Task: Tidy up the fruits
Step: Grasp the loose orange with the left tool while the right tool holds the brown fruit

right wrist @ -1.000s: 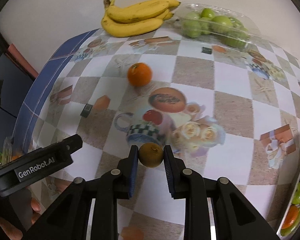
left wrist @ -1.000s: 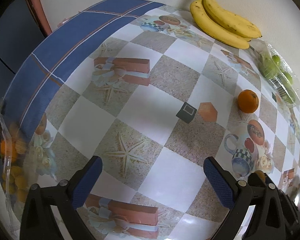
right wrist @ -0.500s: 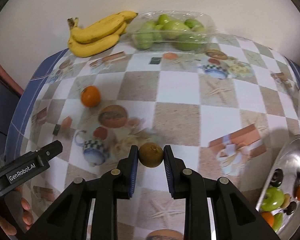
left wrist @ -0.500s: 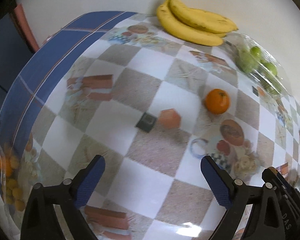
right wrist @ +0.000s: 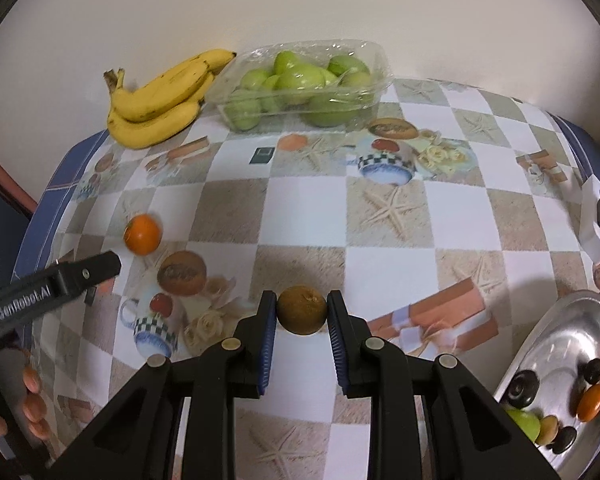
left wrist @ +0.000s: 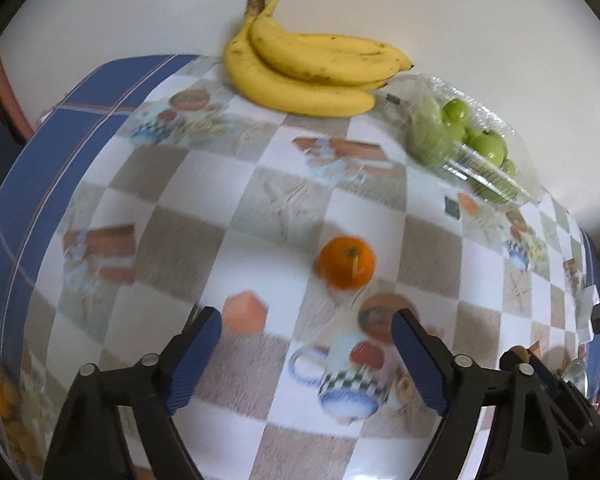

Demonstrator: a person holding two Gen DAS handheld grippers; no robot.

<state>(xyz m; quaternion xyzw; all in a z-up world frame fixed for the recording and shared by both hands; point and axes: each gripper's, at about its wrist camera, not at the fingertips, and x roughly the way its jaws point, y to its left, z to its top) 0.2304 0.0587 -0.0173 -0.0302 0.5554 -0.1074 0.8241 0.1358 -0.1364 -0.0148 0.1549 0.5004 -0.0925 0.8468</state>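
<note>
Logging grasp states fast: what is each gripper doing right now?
Left gripper: open, holding nothing.
Right gripper: shut on the brown fruit.

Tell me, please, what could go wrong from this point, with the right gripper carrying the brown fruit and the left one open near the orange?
1. The brown fruit is round and pinched only at its sides by the right gripper; it might slip out and roll.
2. The metal tray already holds several fruits near its edge; a dropped fruit may knock them.
3. The orange lies loose ahead of the open left gripper; a nudge from one finger could send it rolling.
</note>
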